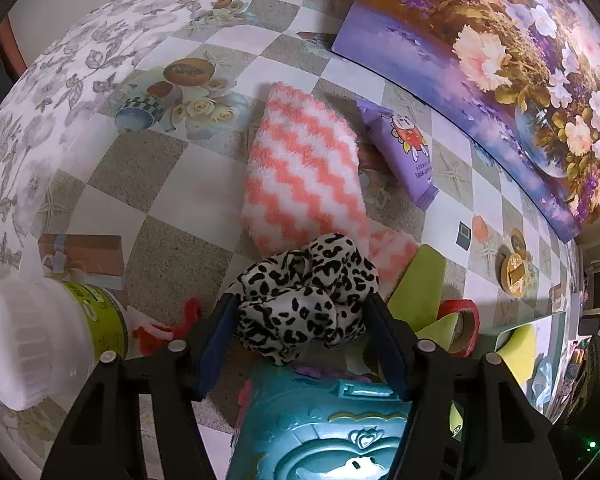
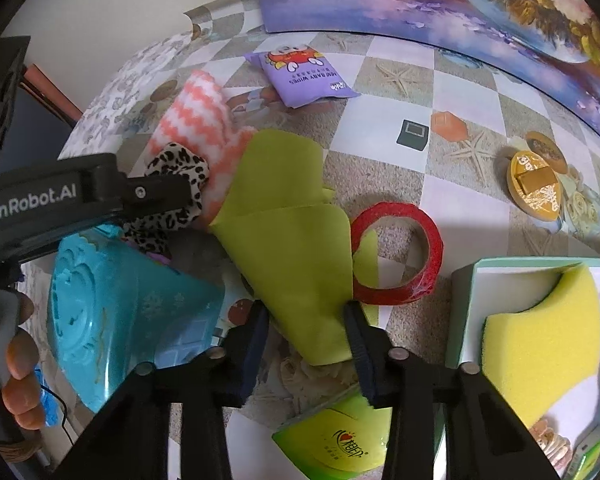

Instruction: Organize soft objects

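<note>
1. My left gripper (image 1: pixel 302 320) has its jaws closed in on a leopard-print scrunchie (image 1: pixel 304 292), both blue pads pressing into its bunched fabric from either side.
2. Just beyond the scrunchie lies a fluffy coral-and-white zigzag cloth (image 1: pixel 304 168), its near end touching the scrunchie.
3. To the far right of that cloth sits a purple pack of baby wipes (image 1: pixel 404 152), close beside it.
4. My right gripper (image 2: pixel 306 324) has its jaws set partway apart with the near end of a green cloth (image 2: pixel 288 236) between them; the pads sit at the cloth's edges, but I cannot tell whether they actually pinch it.
5. The green cloth's far end overlaps the zigzag cloth, and its right edge pokes through a red tape roll (image 2: pixel 396 252).
6. A yellow sponge (image 2: pixel 540 344) rests in a pale green box (image 2: pixel 460 312) at near right.
7. A teal plastic toy case (image 2: pixel 112 320) lies at near left, under my left gripper.
</note>
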A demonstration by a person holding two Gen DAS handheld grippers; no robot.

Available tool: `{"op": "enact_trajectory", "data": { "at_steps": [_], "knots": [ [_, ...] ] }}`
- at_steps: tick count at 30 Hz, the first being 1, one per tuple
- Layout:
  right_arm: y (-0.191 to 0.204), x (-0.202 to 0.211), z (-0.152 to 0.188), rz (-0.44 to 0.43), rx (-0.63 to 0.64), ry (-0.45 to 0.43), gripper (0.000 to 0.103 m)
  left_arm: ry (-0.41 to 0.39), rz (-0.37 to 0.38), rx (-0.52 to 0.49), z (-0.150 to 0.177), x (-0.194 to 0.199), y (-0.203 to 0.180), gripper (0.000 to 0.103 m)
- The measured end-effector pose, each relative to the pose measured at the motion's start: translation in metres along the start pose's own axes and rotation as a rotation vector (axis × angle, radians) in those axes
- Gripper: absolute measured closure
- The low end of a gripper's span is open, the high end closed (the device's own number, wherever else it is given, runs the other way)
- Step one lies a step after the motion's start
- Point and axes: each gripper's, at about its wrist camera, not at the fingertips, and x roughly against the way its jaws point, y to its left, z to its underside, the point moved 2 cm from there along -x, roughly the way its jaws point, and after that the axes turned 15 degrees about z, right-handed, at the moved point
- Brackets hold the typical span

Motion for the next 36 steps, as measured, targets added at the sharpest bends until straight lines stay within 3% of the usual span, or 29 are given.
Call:
{"op": "enact_trajectory", "data": {
  "at_steps": [6, 11, 19, 36],
  "knots": [
    [-0.004, 0.006, -0.002, 0.001, -0.009, -0.024, 0.09, -0.018, 0.019, 0.025, 0.0, 0.003, 0.004, 0.05],
    [-0.012, 0.011, -0.004, -0.018, -0.038, -0.044, 0.097, -0.027, 0.028, 0.025, 0.0, 0.004, 0.005, 0.059],
    [-0.022, 0.027, -0.008, -0.063, -0.076, -0.09, 0.1, -0.057, 0.04, 0.022, 0.0, 0.011, 0.004, 0.067],
    [-0.032, 0.081, -0.017, -0.18, -0.122, -0.223, 0.101, -0.182, 0.069, -0.038, -0.006, 0.06, -0.019, 0.068]
  ]
}}
